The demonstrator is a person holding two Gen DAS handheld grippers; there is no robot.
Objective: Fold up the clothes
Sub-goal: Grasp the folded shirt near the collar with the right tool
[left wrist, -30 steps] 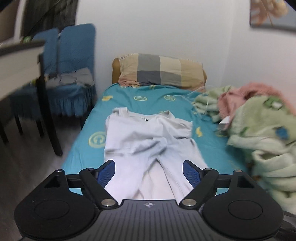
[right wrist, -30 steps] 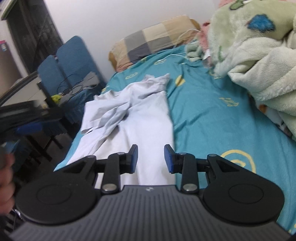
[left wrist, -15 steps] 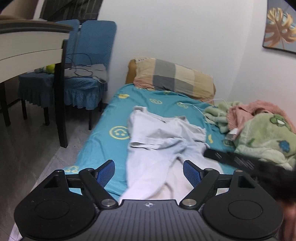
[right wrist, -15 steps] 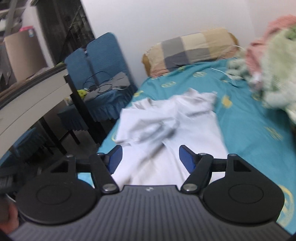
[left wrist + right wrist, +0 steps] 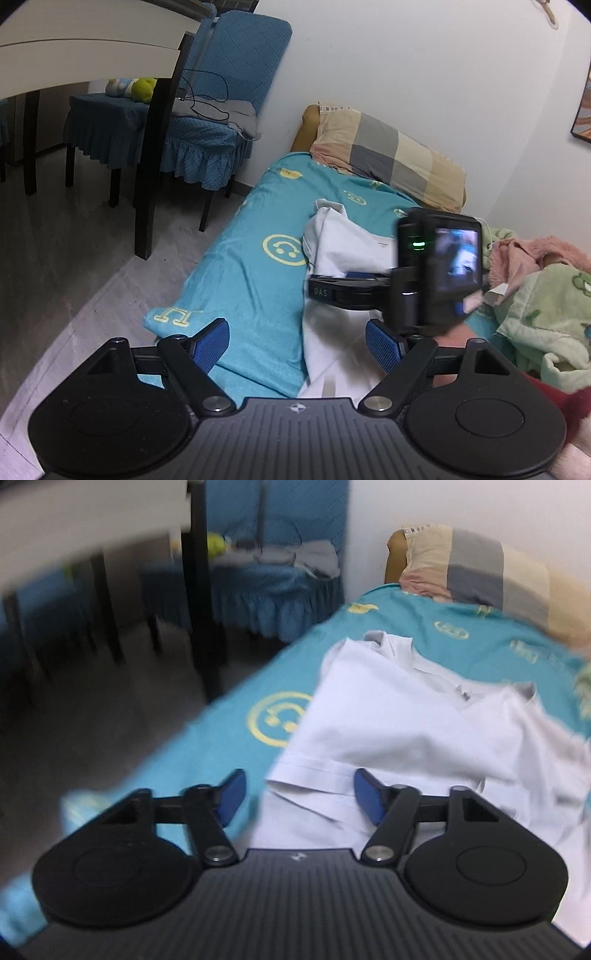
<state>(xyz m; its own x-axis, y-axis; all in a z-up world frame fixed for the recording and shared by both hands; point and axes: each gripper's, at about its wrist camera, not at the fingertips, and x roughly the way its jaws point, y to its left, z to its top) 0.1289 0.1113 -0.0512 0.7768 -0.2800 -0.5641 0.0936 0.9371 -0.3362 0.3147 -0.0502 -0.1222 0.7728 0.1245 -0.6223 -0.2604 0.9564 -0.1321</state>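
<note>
A white shirt (image 5: 406, 731) lies crumpled on the teal bed sheet (image 5: 229, 738), with a hemmed sleeve edge (image 5: 310, 768) near the bed's left side. My right gripper (image 5: 298, 794) is open just above that sleeve edge, holding nothing. In the left wrist view the shirt (image 5: 343, 243) shows partly behind the right gripper's body and camera (image 5: 436, 266). My left gripper (image 5: 297, 343) is open and empty above the sheet (image 5: 251, 280) at the bed's near left edge.
A checked pillow (image 5: 388, 158) lies at the bed's head. Green and pink blankets (image 5: 543, 302) are heaped on the right. Blue chairs (image 5: 207, 122) and a dark table leg (image 5: 155, 155) stand left of the bed on the grey floor.
Both grippers have swung left and down toward the bed's left side. The right gripper has opened wide and come close over the shirt's sleeve, moving into the left wrist view.
</note>
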